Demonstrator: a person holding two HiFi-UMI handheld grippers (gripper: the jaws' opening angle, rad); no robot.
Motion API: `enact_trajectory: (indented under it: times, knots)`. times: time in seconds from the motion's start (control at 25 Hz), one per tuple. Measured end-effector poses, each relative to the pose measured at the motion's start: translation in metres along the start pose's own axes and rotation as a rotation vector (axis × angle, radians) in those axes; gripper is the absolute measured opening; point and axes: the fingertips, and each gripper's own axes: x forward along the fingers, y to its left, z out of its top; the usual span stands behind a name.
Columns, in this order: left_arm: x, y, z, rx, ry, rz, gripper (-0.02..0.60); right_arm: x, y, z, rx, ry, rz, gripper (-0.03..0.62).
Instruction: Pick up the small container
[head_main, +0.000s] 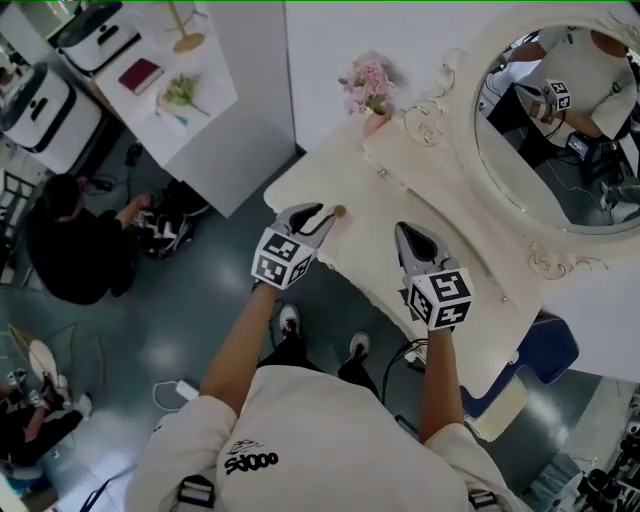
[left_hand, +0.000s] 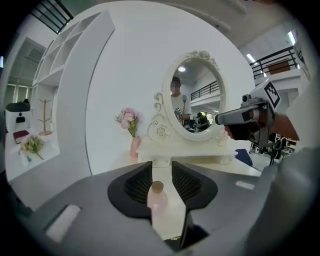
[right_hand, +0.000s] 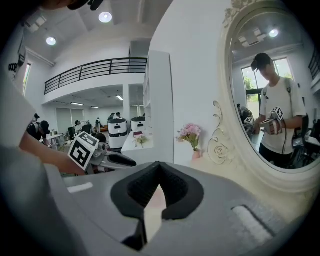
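Observation:
The small container (left_hand: 157, 199) is a pale pink bottle with a cork stopper. It stands upright on the cream vanity table (left_hand: 220, 167), between the jaws of my left gripper (left_hand: 161, 169). The jaws are parted; the bottle is close to the left pad, and a gap shows beside the right pad. In the head view, only the cork (head_main: 339, 211) peeks out past the left gripper (head_main: 326, 216) at the table's near-left edge. My right gripper (head_main: 404, 233) hovers over the tabletop (head_main: 370, 250) to the right. Its jaws meet at the tips (right_hand: 159, 166) with nothing between them.
An ornate oval mirror (head_main: 560, 130) stands at the back of the table and a pink flower vase (head_main: 368, 90) at its far-left corner. A person (head_main: 70, 240) crouches on the floor to the left, beside a white shelf unit (head_main: 180, 90). A blue stool (head_main: 545, 355) sits at the right.

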Motion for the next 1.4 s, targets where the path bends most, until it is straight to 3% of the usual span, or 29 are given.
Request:
enact_trajectory:
  times: [0.48,1.08,1.4]
  knots:
    - [0.069,0.003,-0.059,-0.021,0.133,-0.141,0.199,0.016,-0.023,-0.050,0.082,0.119,-0.083,0.003]
    - [0.107,0.004,-0.084,0.140,0.138,-0.058,0.141,-0.003,-0.038,-0.080,0.093,0.192,-0.133,0.003]
    - [0.101,0.009,-0.077,0.097,0.126,0.009,0.138,-0.012,-0.048,-0.075,0.091,0.166,-0.133,0.003]
